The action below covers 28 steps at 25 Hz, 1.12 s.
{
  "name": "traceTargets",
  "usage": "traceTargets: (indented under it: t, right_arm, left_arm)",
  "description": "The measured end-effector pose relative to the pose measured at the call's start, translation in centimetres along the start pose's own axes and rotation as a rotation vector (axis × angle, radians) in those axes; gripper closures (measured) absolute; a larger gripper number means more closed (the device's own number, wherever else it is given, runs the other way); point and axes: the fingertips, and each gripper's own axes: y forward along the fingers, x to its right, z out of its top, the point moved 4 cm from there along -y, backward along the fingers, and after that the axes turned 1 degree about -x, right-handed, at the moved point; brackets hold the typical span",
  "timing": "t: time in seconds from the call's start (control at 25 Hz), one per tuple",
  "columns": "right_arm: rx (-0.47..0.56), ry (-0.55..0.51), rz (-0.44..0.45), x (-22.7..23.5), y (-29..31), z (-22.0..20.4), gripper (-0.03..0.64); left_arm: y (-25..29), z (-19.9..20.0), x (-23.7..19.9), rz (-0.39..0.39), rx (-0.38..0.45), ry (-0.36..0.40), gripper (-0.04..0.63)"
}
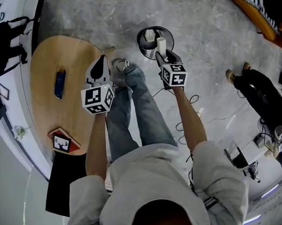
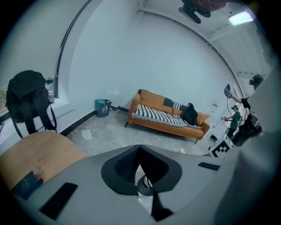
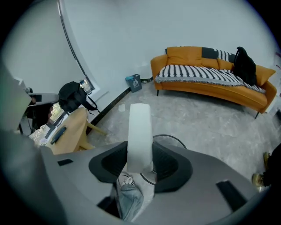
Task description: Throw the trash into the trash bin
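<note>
A black round trash bin (image 1: 142,40) stands on the grey floor in front of my feet, with a white scrap (image 1: 149,34) inside it. My right gripper (image 1: 162,56) is shut on a flat white oblong piece of trash (image 1: 162,43), which sticks out past the jaws right beside the bin's near rim. In the right gripper view the white trash (image 3: 139,136) stands upright between the pads, with the bin rim (image 3: 170,137) behind it. My left gripper (image 1: 100,61) hovers at the table's edge, left of the bin. Its jaws (image 2: 139,149) meet with nothing between them.
A wooden table (image 1: 45,100) at the left carries a blue object (image 1: 60,84) and a red marker card (image 1: 63,141). A black backpack (image 2: 28,101) hangs behind it. An orange sofa (image 3: 210,81) and a small teal bin (image 2: 102,107) line the wall. Another person (image 1: 256,86) stands at the right.
</note>
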Motion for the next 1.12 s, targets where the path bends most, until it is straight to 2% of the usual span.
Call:
traceTargets:
  t: [0.08, 0.12, 0.16, 0.28, 0.4, 0.44, 0.52, 0.64, 0.92, 1.12]
  right_arm:
    - [-0.024, 0.017, -0.024, 1.5, 0.6, -1.0, 0.428]
    - [-0.038, 0.021, -0.036, 2.1, 1.0, -1.5, 0.36]
    - [-0.057, 0.023, -0.046, 2.7, 1.3, -1.9, 0.322]
    - [-0.105, 0.028, -0.06, 3.7, 2.1, -2.8, 0.321]
    - [-0.094, 0.013, -0.067, 3.7, 2.0, -2.5, 0.324]
    - [-0.08, -0.002, -0.074, 3.5, 1.8, -2.2, 0.351]
    - [-0.049, -0.032, -0.095, 3.2, 1.3, -1.3, 0.475]
    - [-0.006, -0.057, -0.099, 2.3, 1.0, 0.2, 0.565]
    - [0.049, -0.114, -0.008, -1.4, 1.2, 3.9, 0.583]
    - [0.047, -0.22, 0.087, -5.8, 1.8, 6.2, 0.583]
  left_arm:
    - [0.5, 0.0, 0.6, -0.012, -0.01, 0.01, 0.577]
    - [0.7, 0.0, 0.7, -0.017, -0.014, 0.015, 0.577]
    - [0.8, 0.0, 0.8, -0.021, -0.017, 0.019, 0.577]
    - [0.9, -0.3, 0.5, -0.021, -0.023, 0.022, 0.577]
    - [0.8, -0.5, 0.2, -0.009, -0.024, 0.013, 0.577]
    - [0.7, -0.5, 0.1, -0.005, -0.023, 0.009, 0.577]
    - [0.4, -0.5, 0.0, 0.004, -0.018, -0.001, 0.577]
    - [0.0, -0.4, -0.6, 0.019, -0.007, -0.014, 0.577]
    - [-1.6, -0.3, -2.4, 0.072, 0.023, -0.056, 0.577]
    - [-4.0, -0.2, -4.7, 0.156, 0.075, -0.116, 0.577]
